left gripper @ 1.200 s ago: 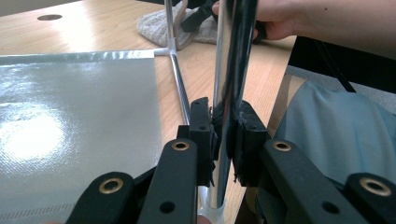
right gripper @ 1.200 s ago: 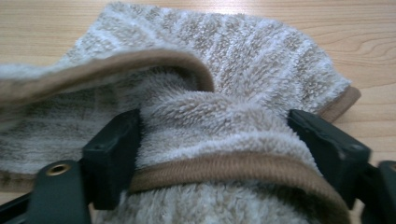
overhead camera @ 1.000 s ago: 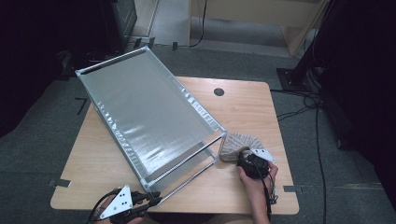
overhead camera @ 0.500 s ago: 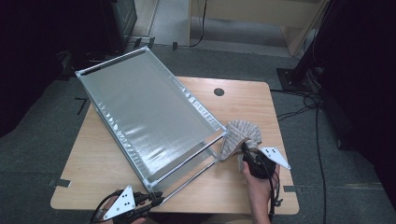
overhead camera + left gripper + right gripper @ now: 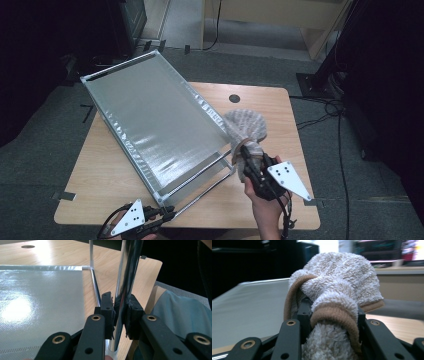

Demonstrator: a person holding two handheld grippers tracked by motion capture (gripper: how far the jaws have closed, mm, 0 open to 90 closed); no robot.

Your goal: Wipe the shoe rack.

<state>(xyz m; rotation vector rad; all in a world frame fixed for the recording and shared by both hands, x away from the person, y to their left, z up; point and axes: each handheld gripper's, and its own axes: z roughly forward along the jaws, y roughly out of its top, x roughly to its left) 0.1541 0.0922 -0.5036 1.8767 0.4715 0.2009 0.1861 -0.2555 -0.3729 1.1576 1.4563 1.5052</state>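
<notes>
Item one — the left gripper (image 5: 165, 214), which we are seeing at the near edge of the table (image 5: 100, 165), left of centre. Its jaws are pinching the chrome rod (image 5: 123, 287) of the rack's near end; in the left gripper view the rod is running upright between the two black pads (image 5: 107, 307), which are pressing on it from both sides.

Item two — the right gripper (image 5: 246, 156), held in a hand (image 5: 265, 210) coming in over the near right part of the table. Its jaws have just been closing and are now clamping a bunched cream towel (image 5: 246, 127) with a tan hem. In the right gripper view the towel (image 5: 337, 297) is bulging up and forward out of the jaws, with a fold hanging down between them. In the high view we are seeing the towel lifted clear of the table, fanning out from the grip toward the far right, its far part lying just beside the rack's right rail.

Item three: the silver rack (image 5: 155, 125), a long fabric sheet in a metal frame, sitting tilted and slanting from the near edge toward the far left corner, where it is overhanging the table.

Item four: a round dark hole (image 5: 234, 98) in the tabletop, near the far edge, right of the rack.
</notes>
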